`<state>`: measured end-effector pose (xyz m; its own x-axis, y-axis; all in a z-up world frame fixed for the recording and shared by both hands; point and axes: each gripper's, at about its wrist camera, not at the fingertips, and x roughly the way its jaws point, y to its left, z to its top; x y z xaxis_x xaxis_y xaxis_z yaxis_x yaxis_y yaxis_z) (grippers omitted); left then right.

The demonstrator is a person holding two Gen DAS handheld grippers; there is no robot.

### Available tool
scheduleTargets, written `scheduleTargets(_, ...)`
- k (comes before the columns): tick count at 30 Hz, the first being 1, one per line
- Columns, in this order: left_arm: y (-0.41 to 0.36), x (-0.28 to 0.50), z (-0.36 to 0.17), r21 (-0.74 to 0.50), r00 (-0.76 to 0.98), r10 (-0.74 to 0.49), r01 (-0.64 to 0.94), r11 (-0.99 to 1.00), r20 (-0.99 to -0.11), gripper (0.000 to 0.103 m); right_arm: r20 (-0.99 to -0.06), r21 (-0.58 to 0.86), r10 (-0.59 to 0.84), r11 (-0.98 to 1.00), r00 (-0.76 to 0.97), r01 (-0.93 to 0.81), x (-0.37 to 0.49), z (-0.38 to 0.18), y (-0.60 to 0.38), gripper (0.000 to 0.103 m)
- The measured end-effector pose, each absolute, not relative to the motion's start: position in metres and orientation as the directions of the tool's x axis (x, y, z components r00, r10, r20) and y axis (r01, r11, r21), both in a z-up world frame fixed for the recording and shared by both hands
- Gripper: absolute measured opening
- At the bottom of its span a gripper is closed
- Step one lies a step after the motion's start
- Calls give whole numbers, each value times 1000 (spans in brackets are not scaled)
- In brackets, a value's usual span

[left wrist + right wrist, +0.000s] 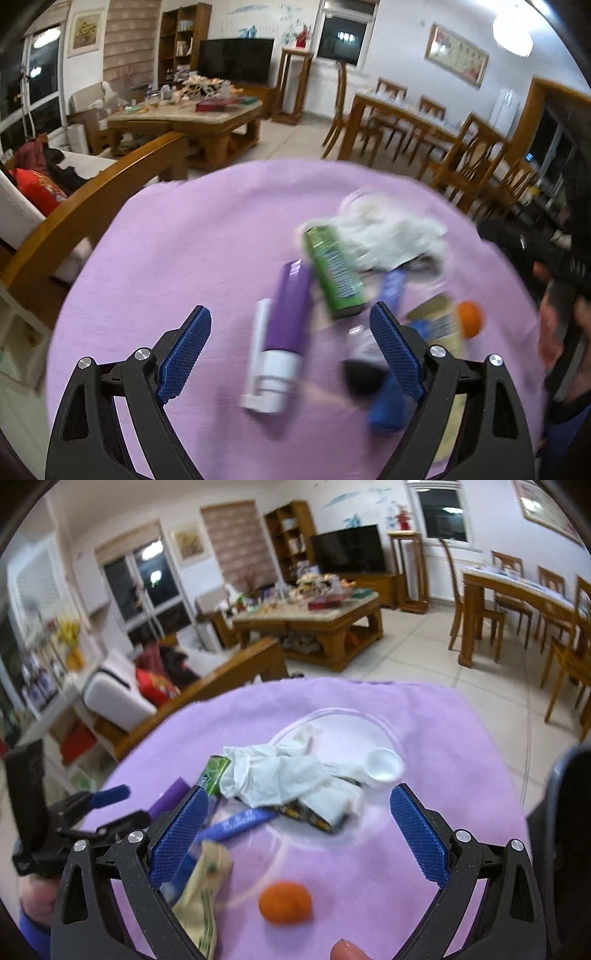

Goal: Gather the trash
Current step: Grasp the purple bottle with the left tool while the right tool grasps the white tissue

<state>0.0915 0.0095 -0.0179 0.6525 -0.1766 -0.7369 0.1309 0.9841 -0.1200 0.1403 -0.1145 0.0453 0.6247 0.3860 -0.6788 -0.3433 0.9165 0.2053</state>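
Orange ball [285, 901] nearest; blue packet [240, 824], script lettering unreadable

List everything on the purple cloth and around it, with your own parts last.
tablecloth: one, purple, underneath all
tube: one, purple, white cap, left of pile
packet: one, green, beside the tube
crumpled tissue: one, white, pile's middle
blue wrapper: one, below tissue
beige wrapper: one, near edge
orange fruit: one, near edge
coffee table: one, wooden, behind
television: one, black, far wall
left gripper: open, empty
right gripper: open, empty
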Motion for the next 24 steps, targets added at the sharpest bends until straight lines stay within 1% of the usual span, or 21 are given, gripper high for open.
scheduleTargets(2, 20, 95, -28, -124, 632, -180, 132, 983, -754, 86, -722, 151, 343, 926, 601, -347, 161, 35, -93, 87)
scheduleTargets(4, 25, 96, -32, -157, 607, -202, 128, 979, -769, 86, -753, 107, 300, 934, 586, -341, 176, 23, -79, 82)
scheduleTargets(6, 27, 97, -35, -166, 600, -212, 133, 977, -771, 81, -782, 80, 269, 938, 562, -338, 191, 8, -70, 68)
scheduleTargets(7, 27, 100, -37, -162, 590, -209, 133, 978, -780, 80, -793, 71, 259, 938, 551, -339, 196, 4, -68, 64)
scheduleTargets(8, 27, 100, -37, -156, 595, -207, 137, 978, -777, 76, -807, 58, 246, 937, 537, -344, 201, -3, -64, 58)
scheduleTargets(9, 26, 100, -37, -142, 598, -195, 136, 981, -777, 73, -812, 43, 235, 937, 534, -346, 203, -7, -59, 55)
scheduleTargets(10, 25, 101, -37, -126, 602, -181, 132, 983, -778, 66, -813, 25, 224, 936, 538, -351, 204, -11, -55, 54)
scheduleTargets(12, 24, 102, -36, -105, 610, -162, 129, 986, -776, 50, -804, 12, 229, 929, 550, -370, 202, -12, -51, 40)
scheduleTargets(13, 24, 102, -36, -97, 614, -156, 128, 987, -774, 45, -802, 9, 226, 930, 553, -368, 202, -12, -52, 34)
scheduleTargets(14, 25, 103, -36, -94, 616, -152, 126, 988, -773, 38, -797, 14, 234, 929, 556, -370, 202, -11, -52, 24)
scheduleTargets(15, 27, 103, -35, -101, 618, -156, 123, 987, -771, 36, -791, 28, 248, 928, 559, -371, 201, -9, -53, 16)
scheduleTargets(16, 29, 103, -35, -118, 617, -168, 122, 985, -768, 35, -786, 37, 256, 928, 563, -370, 200, -7, -54, 13)
scheduleTargets(17, 31, 103, -35, -133, 617, -181, 124, 983, -766, 35, -775, 48, 269, 928, 572, -370, 197, -3, -56, 12)
scheduleTargets(19, 38, 101, -31, -171, 630, -214, 129, 977, -746, 35, -750, 78, 300, 925, 590, -371, 190, 7, -62, 11)
scheduleTargets(21, 38, 97, -25, -182, 656, -228, 139, 973, -719, 34, -715, 123, 346, 918, 607, -378, 177, 21, -69, 11)
scheduleTargets(24, 38, 87, -13, -225, 690, -269, 156, 962, -672, 34, -649, 173, 397, 908, 649, -382, 154, 46, -83, 11)
